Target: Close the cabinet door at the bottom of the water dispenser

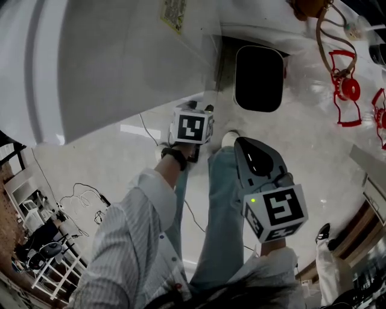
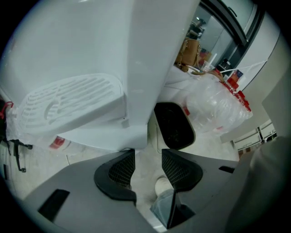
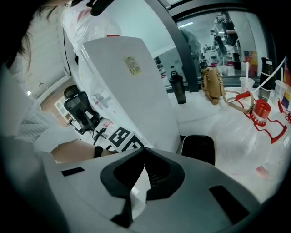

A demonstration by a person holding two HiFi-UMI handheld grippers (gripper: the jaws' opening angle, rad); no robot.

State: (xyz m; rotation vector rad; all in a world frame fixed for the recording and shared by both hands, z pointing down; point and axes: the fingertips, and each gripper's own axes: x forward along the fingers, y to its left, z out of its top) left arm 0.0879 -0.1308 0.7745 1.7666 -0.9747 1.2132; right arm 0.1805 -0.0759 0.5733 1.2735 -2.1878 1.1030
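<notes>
Water dispenser, yellowish label unreadable, left gripper jaws apart

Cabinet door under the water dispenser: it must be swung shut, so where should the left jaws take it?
Likely the cabinet door's thin free edge, low down: the white panel stands edge-on just ahead of the left gripper, jaws apart. Come straight in from the near side, one jaw on each face. No handle shows.
</notes>
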